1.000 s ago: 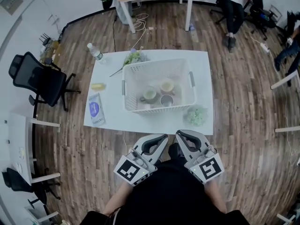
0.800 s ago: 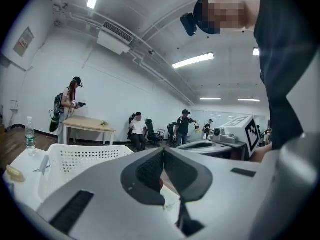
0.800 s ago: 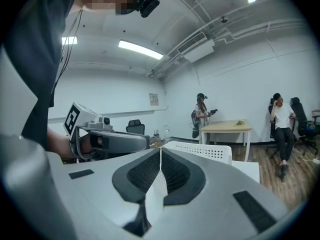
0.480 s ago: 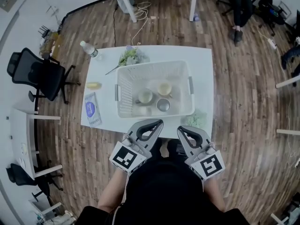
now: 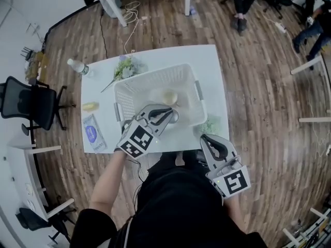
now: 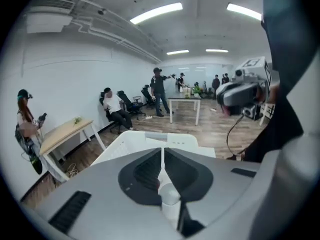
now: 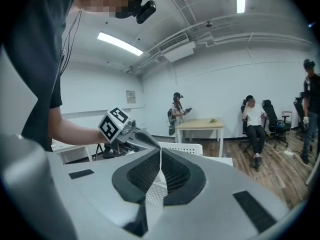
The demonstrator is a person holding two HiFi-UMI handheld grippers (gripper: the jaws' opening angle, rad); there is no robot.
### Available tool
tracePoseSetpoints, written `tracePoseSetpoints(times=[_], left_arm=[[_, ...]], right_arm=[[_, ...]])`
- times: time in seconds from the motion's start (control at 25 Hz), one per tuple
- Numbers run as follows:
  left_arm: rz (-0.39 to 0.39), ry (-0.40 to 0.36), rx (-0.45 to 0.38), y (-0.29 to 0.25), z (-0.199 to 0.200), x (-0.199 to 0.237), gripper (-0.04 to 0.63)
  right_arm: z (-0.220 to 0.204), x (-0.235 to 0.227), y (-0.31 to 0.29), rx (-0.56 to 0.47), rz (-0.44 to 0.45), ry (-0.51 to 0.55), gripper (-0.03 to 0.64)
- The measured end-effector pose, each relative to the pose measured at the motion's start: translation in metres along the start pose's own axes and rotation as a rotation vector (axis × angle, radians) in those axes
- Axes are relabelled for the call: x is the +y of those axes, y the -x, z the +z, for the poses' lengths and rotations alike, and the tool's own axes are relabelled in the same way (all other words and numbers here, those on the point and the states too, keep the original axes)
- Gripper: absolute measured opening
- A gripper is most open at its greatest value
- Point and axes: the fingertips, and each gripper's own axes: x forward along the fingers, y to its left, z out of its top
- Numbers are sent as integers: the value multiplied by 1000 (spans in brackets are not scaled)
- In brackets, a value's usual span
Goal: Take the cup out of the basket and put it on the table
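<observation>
Both pairs of jaws were pressed together, with nothing between them. The left gripper [image 5: 173, 115] hung over the near rim of the white basket [image 5: 150, 74]. The right gripper [image 5: 203, 138] sat outside it, by the near edge of the surface [image 5: 207, 66]. The cream cup [image 5: 169, 97] stood inside the basket — just beyond the left jaws. A bottle [image 5: 77, 66], flowers [image 5: 125, 67] and a blue packet [image 5: 91, 133] lay around the basket.

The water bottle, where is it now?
In the head view, the water bottle sits at the far left corner of the white table, left of the basket.
</observation>
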Motion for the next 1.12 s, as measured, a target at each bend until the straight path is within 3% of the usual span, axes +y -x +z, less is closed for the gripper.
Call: tracePoseSetpoints(times=[0.24, 0.4, 0.52, 0.8, 1.0, 1.12], left_arm=[[-113, -177, 207, -52, -41, 10, 18], [-164, -221, 325, -84, -73, 11, 100], [-160, -206, 397, -104, -95, 16, 120], [-154, -53, 480, -136, -127, 22, 120], [-168, -67, 524, -149, -142, 17, 112], [-166, -92, 543, -153, -150, 16, 64]], right_arm=[[-5, -10, 19, 5, -135, -29, 26], [-7, -13, 27, 6, -208, -45, 26], [-10, -15, 34, 10, -252, -56, 26], [-18, -23, 50, 25, -330, -85, 26], [-22, -27, 58, 21, -360, -100, 26], [-22, -28, 61, 28, -364, -97, 26]])
